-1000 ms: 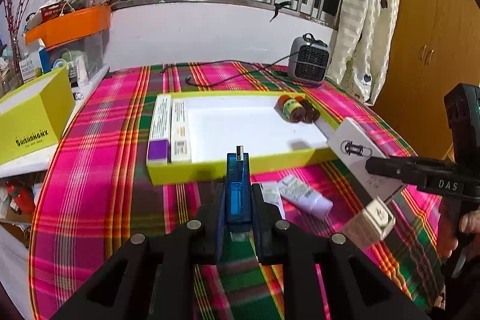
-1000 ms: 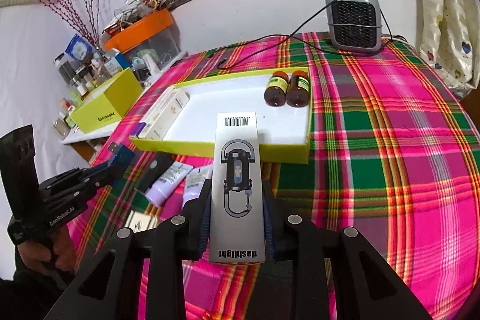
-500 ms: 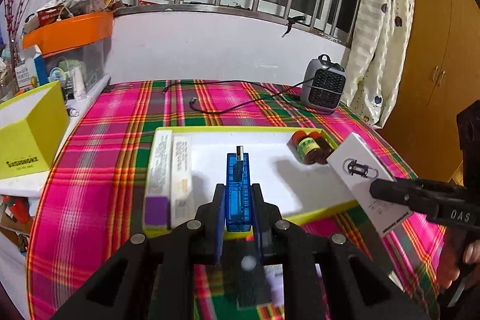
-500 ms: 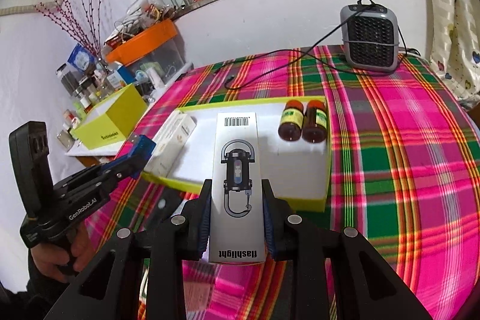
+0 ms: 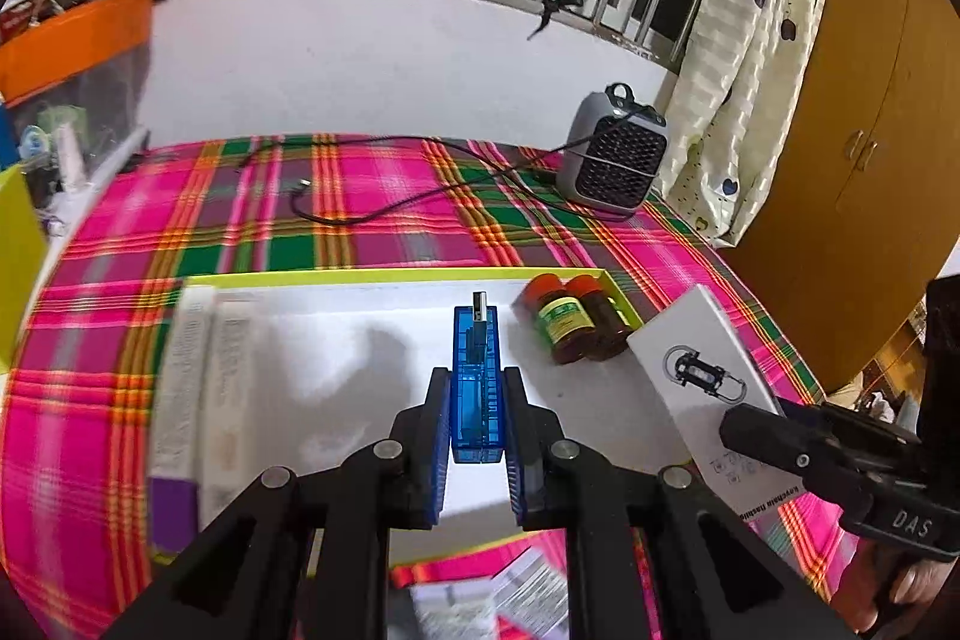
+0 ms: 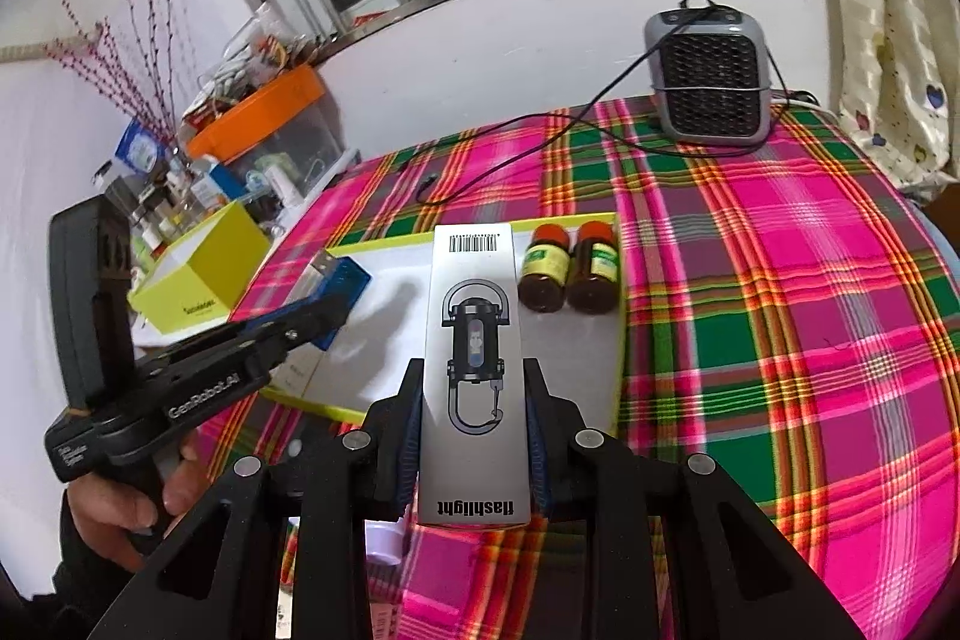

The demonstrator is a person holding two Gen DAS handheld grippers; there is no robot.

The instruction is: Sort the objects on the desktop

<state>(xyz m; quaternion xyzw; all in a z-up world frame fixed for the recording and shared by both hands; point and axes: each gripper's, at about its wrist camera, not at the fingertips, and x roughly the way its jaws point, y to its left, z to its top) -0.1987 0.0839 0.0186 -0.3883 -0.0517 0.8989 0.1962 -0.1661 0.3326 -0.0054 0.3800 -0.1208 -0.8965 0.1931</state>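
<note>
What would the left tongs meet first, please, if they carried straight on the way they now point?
Probably the white floor of the yellow tray, since the left tongs, shut on the blue USB device, point down over it; depth is uncertain.

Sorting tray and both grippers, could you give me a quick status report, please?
Left gripper shut on blue USB module. Right gripper shut on flashlight box. Both held over yellow tray. Two brown bottles in far right corner; middle free.

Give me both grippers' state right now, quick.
Left gripper: shut on the blue USB module.
Right gripper: shut on the white flashlight box.
</note>
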